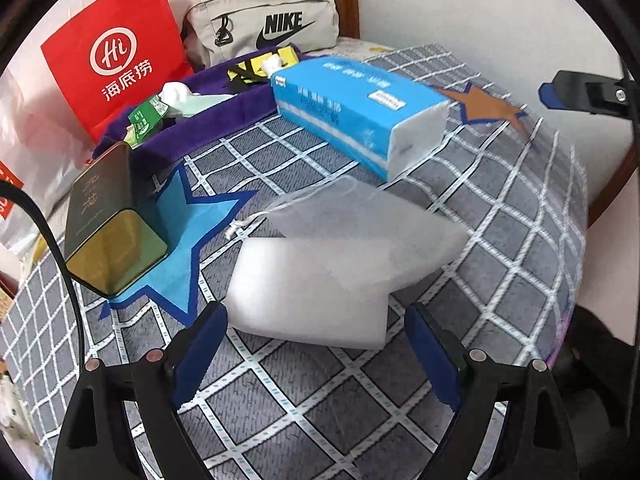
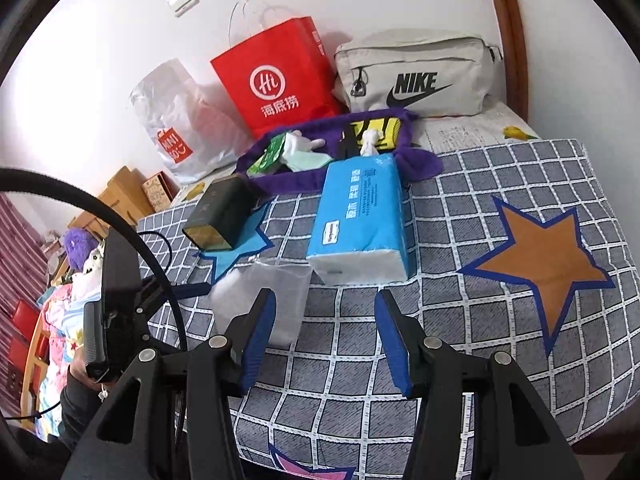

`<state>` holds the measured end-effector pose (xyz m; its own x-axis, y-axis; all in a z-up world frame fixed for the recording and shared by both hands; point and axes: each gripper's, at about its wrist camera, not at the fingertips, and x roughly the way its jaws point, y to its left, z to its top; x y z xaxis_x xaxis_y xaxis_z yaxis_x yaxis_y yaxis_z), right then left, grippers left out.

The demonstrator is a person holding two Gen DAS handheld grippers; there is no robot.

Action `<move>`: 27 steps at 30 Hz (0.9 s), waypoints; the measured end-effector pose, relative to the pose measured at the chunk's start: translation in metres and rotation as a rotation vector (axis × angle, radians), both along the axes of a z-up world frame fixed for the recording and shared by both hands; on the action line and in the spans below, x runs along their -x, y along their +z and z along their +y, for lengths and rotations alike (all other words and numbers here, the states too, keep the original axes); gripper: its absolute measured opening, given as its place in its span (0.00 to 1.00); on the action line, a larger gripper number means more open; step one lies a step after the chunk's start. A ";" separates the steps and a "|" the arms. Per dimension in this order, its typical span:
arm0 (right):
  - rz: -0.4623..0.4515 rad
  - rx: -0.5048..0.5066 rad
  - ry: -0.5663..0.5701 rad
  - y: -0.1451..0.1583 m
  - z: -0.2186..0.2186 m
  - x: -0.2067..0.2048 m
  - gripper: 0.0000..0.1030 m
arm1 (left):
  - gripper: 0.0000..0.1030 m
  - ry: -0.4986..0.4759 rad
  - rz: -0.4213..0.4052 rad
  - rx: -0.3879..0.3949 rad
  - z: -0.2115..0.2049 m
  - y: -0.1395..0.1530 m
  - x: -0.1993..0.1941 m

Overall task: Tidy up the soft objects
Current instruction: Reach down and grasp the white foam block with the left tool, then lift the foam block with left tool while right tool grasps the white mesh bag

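As seen, tissue pack [image 2: 360, 216] lengthwise toward basket [image 2: 420, 160]

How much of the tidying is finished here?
Some tissue packs already lie in the purple basket. The left gripper is open at the white pouch; the right gripper holds nothing. The blue tissue pack and the pouch remain on the bed.

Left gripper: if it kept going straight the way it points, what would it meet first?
Most likely the white foam block, lying just ahead of the open left gripper on the checked cover; exact depth is unclear.
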<state>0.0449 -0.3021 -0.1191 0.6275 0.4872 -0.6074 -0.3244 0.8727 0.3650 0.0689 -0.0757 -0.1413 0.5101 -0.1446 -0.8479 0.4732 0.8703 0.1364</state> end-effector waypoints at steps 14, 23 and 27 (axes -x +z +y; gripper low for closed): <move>0.059 0.045 0.080 -0.023 0.037 -0.006 0.50 | 0.68 0.102 0.002 0.086 0.026 0.009 -0.011; 0.067 0.061 0.095 -0.024 0.043 -0.004 0.50 | 0.56 0.128 -0.074 0.148 0.036 0.032 -0.010; 0.065 0.065 0.102 -0.024 0.045 -0.003 0.50 | 0.55 0.113 -0.094 0.221 0.043 0.050 -0.003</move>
<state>0.0481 -0.2568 -0.1428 0.5350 0.5049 -0.6774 -0.3900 0.8589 0.3321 0.0717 -0.0329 -0.0914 0.6090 -0.2586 -0.7498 0.3653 0.9306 -0.0243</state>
